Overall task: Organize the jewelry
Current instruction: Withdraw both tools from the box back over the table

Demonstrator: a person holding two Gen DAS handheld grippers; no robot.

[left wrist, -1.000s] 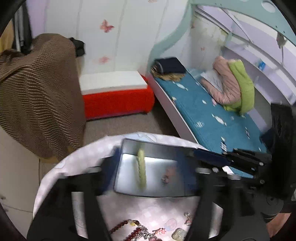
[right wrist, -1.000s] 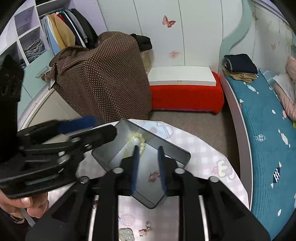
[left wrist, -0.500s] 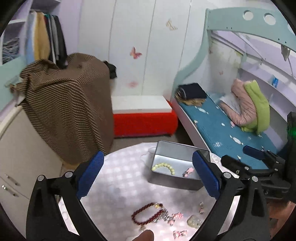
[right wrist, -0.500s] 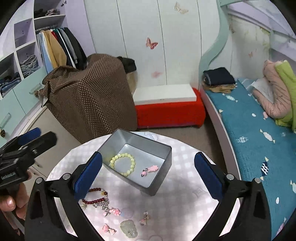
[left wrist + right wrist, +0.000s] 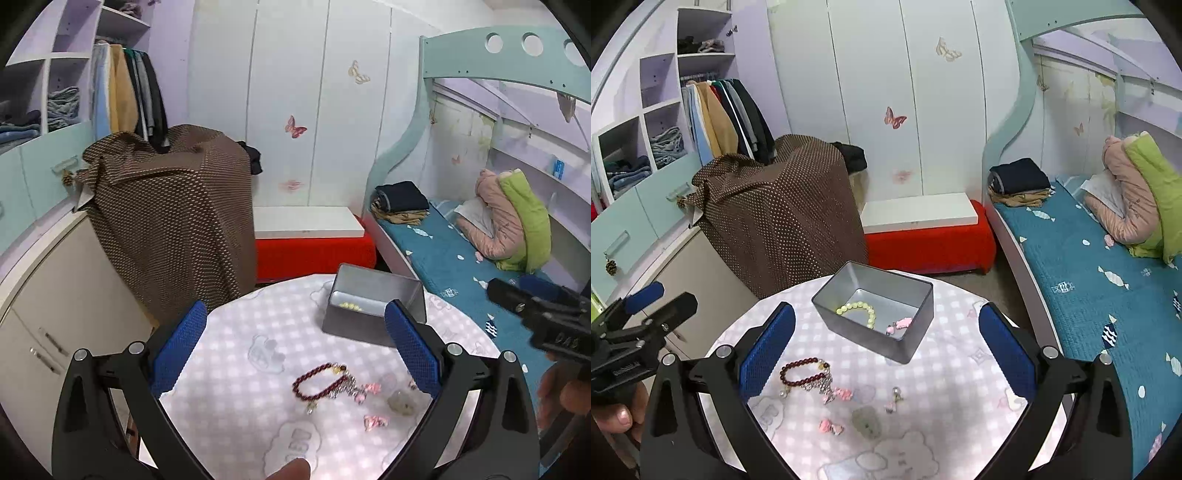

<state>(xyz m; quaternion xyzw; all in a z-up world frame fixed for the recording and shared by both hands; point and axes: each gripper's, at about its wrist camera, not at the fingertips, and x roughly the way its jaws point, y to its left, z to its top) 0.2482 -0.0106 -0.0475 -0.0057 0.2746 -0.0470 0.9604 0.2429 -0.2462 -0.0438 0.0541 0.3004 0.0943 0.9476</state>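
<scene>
1. Round table (image 5: 960,398): bears the tin.
2. Tin (image 5: 908,343): holds green bracelet (image 5: 858,310) and pink charm (image 5: 899,325) (both just dropped in).
3. Left gripper (image 5: 295,350), right gripper (image 5: 886,347): jaws just opened wide, empty, now drawn back from tin.
4. Red bracelet (image 5: 801,373): in front of tin, probably next.

No text could be read. Faint lettering stood on the side of the right gripper (image 5: 561,338) and the left gripper (image 5: 626,369), too blurred.
</scene>
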